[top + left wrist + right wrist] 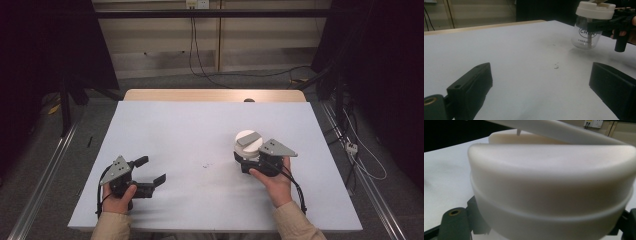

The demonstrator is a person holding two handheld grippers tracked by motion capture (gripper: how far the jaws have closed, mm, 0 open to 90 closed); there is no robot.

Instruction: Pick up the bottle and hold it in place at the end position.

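The right gripper (248, 159) is clamped on a clear jar (586, 37) just under its white lid (248, 139), whose flap stands slightly raised. The jar sits upright over the white table (200, 125), right of a small dark speck (206, 164) on it. Left of that speck, well apart from the jar, the left gripper (152, 171) rests low with jaws spread wide, nothing between them.
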